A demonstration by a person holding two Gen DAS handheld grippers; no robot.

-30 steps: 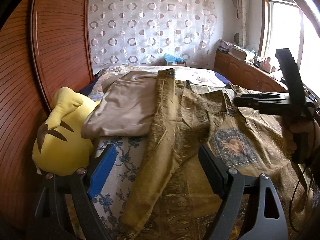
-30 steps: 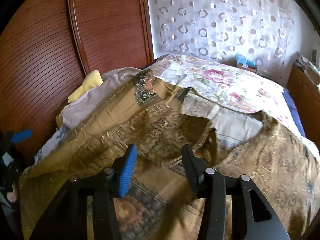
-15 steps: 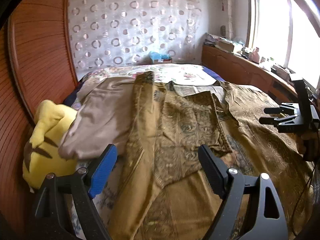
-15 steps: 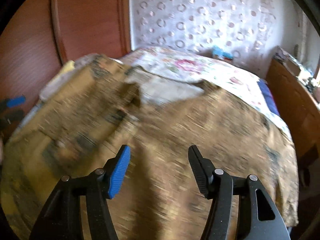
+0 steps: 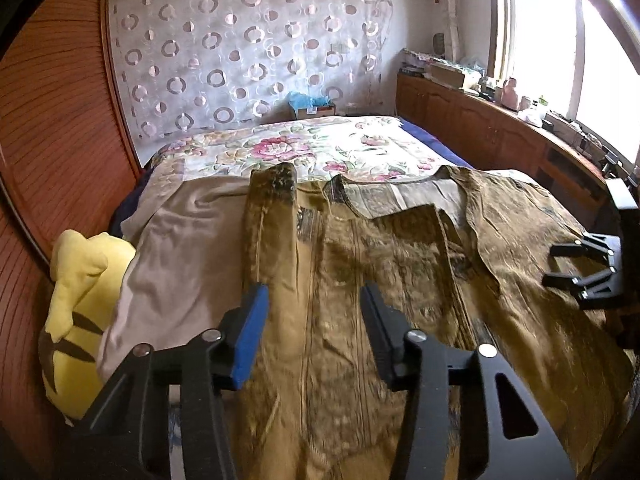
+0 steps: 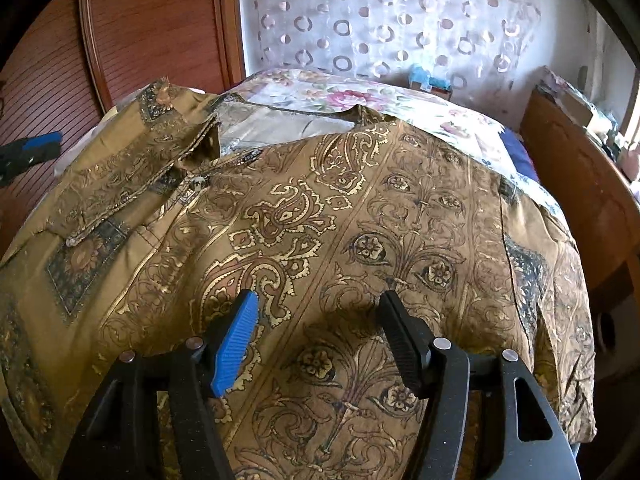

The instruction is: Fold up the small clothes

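Yellow plush (image 5: 76, 320) and wooden wall (image 5: 52, 152) crowd left, cabinet (image 6: 576, 184) right, floral bedspread (image 5: 320, 148) seemingly open

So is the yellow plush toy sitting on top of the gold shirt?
No, the yellow plush toy lies off to the left by the wooden wall, beside a beige cloth, apart from the gold patterned shirt.

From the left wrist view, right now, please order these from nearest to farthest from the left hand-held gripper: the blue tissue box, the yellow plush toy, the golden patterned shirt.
Measured from the left hand-held gripper:
1. Golden patterned shirt, directly under and ahead of the fingers.
2. Yellow plush toy, to the left, at the bed's edge beside the wooden wardrobe.
3. Blue tissue box, far ahead, beyond the floral bedspread, by the curtain.
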